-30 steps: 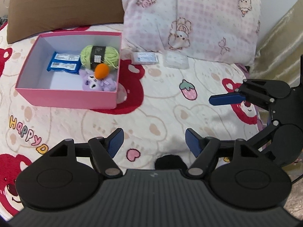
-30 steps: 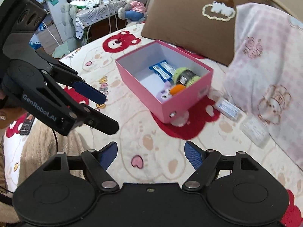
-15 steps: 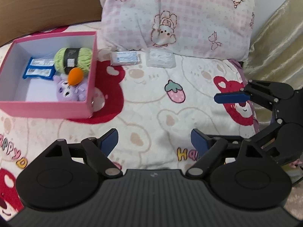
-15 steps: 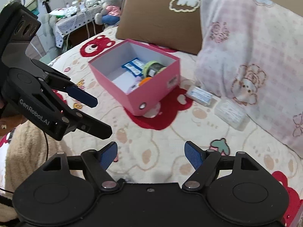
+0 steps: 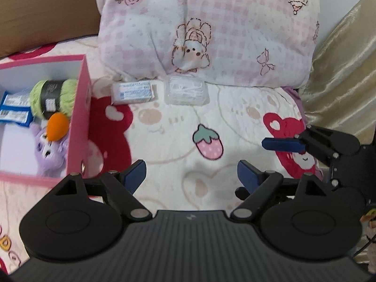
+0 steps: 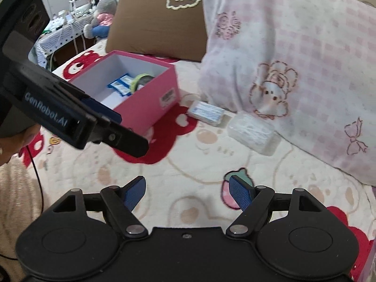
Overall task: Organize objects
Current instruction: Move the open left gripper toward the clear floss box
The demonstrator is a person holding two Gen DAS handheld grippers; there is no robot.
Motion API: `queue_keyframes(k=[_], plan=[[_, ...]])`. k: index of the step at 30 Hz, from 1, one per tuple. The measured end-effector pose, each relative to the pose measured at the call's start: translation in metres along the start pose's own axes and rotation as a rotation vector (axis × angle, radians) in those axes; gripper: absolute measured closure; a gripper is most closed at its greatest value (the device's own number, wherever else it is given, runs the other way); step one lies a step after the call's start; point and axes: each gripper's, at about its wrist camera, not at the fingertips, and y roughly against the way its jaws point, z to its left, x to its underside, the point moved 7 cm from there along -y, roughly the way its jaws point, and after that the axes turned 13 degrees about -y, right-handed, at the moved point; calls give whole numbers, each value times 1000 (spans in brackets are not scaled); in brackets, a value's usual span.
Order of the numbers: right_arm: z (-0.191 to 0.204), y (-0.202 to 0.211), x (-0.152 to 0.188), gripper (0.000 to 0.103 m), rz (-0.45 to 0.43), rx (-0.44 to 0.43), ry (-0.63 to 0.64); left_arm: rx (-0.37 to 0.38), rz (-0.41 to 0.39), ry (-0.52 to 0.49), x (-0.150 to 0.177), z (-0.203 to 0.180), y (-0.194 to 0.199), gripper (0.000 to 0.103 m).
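Observation:
A pink box stands on the bed. It holds green yarn, blue packets, a purple plush and an orange piece. A small blue-white packet and a clear plastic case lie on the blanket against the pink pillow. My left gripper is open and empty, low over the blanket, facing them. My right gripper is open and empty; it also shows at the right of the left wrist view.
A pink checked pillow and a brown pillow lie at the back. A gold curtain hangs at the right. The bear-print blanket covers the bed. A table with toys stands beyond the bed.
Both grippers have moved forward and to the right, toward the packet and the clear case. The pink box has slid to the left in both views. Both stay open.

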Motion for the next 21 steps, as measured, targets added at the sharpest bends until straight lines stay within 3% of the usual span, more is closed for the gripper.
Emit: queue_keyframes(k=[8,12,18,21], plan=[[-32,-21,-7,21,-115,34,-75,-19,-36,-8,-28,3,-40,19],[-41,-35,-11,21,-177,71,-38,-10,-57,4,-36,4,-62,19],[-58,-57,-22,21,-222,68,-7,-81,-97,16,-43,12,-93,19],[-67,-74,-23,21,-250,82,10,-82,-110,15,-46,14,-112,19]])
